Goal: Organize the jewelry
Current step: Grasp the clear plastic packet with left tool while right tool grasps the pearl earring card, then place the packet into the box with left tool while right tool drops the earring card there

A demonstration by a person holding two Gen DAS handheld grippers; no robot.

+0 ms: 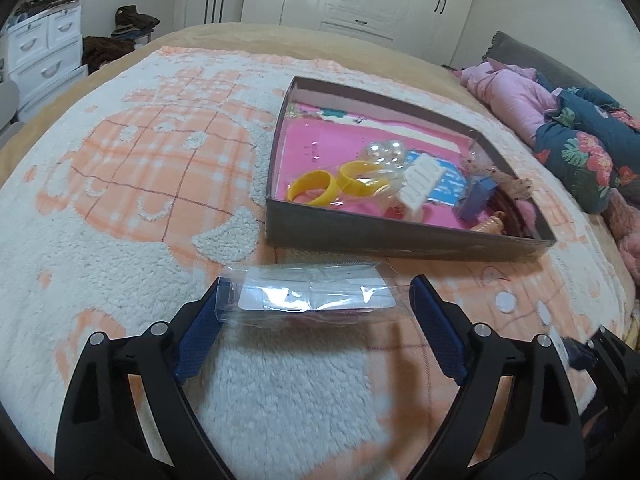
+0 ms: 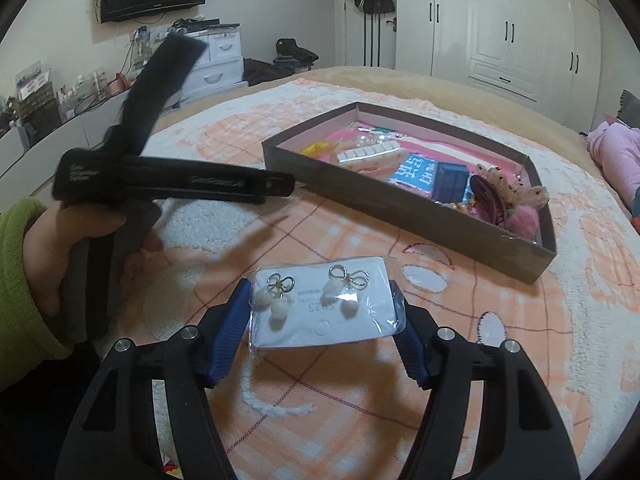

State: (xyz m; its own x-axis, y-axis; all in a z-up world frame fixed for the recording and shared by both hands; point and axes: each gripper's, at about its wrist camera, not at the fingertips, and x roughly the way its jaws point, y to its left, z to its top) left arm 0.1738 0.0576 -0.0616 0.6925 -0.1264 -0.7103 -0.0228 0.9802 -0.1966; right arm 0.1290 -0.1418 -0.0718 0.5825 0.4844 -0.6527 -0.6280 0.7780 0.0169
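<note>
Two claws, each clamped on a slippery packet: left gripper [image 1: 316,300] holds a clear sleeve [image 1: 310,294], right gripper [image 2: 322,312] an earring card [image 2: 324,302]; either could slip before reaching the box [image 2: 400,204]

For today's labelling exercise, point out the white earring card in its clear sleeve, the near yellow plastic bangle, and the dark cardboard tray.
white earring card [image 2: 326,312]: right wrist view, bare card centre.
yellow plastic bangle [image 1: 312,187]: left wrist view, outer band.
dark cardboard tray [image 1: 380,236]: left wrist view, near wall.

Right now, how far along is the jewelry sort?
Done: yellow bangles and other pieces lie in the box. In hand: left gripper holds a clear packet, right gripper an earring card. Left: both into the box.
</note>
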